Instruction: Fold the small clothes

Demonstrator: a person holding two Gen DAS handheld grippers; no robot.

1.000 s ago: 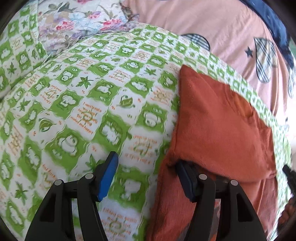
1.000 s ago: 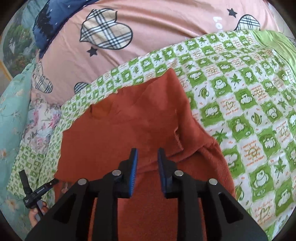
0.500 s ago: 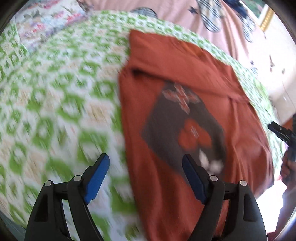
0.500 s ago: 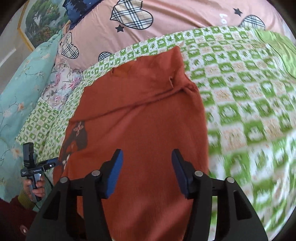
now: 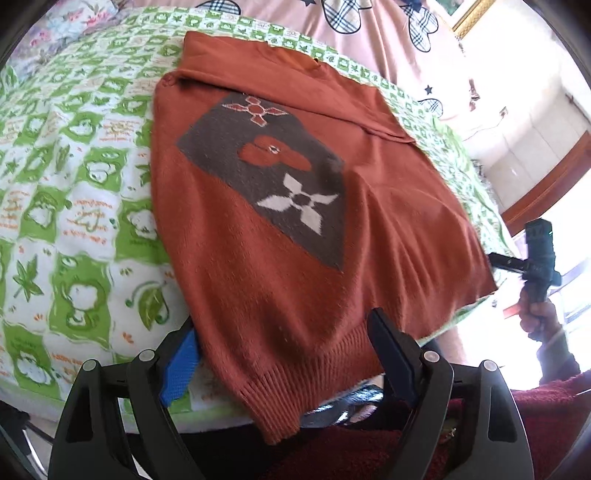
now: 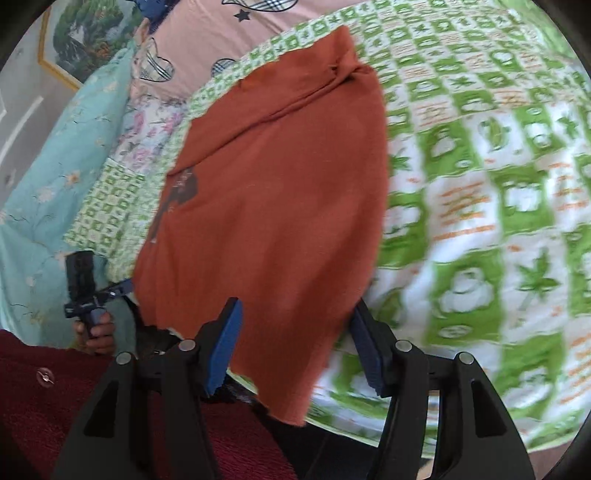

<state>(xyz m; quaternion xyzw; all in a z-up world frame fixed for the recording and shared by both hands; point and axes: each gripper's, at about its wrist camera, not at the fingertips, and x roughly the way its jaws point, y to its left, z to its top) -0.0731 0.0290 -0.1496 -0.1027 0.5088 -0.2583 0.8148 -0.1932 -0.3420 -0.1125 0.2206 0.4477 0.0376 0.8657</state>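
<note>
A rust-orange knitted sweater [image 5: 295, 236] with a grey patch of flower shapes [image 5: 273, 173] lies flat on the bed, its ribbed hem hanging over the near edge. Its sleeves are folded across the top. My left gripper [image 5: 284, 350] is open, its jaws wide on either side of the hem's left corner, not gripping it. In the right wrist view the sweater [image 6: 273, 192] fills the middle. My right gripper [image 6: 299, 347] is open, its jaws astride the hem's right corner.
A green and white checked bedspread [image 5: 74, 192] covers the bed. A pink quilt with plaid hearts [image 5: 369, 26] lies at the far side, a pale blue floral cloth [image 6: 44, 192] to the left. The person's dark red clothing [image 6: 37, 406] is close below.
Both grippers have pulled back from the sleeve area to the near hem. The right gripper went from nearly shut to wide open. The sweater's patterned front came into view.
</note>
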